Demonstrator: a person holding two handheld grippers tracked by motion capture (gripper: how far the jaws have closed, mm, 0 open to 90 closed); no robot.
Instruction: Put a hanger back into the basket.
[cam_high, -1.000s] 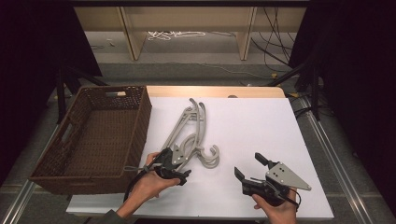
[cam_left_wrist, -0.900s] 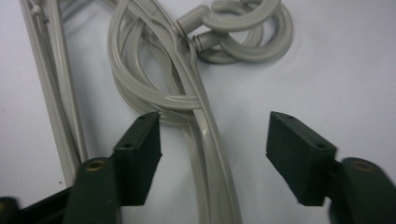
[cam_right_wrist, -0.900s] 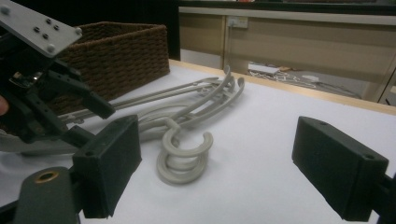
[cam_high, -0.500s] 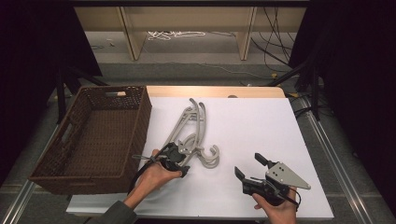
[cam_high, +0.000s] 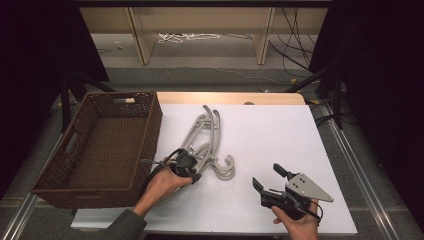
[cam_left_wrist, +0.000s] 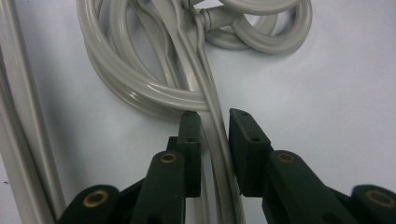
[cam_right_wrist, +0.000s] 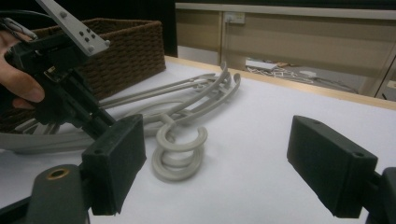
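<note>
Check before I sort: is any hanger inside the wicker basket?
No, the basket holds nothing; the grey hangers lie beside it on the white table.

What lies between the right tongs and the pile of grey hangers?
Bare white table, as the high view shows: the right tongs stand open, apart from the hangers, whose hooks lie nearest.

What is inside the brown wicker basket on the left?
The basket looks empty: bare woven floor in the high view. Its near wall hides the strip just behind it. The grey hangers lie outside on the white table.
</note>
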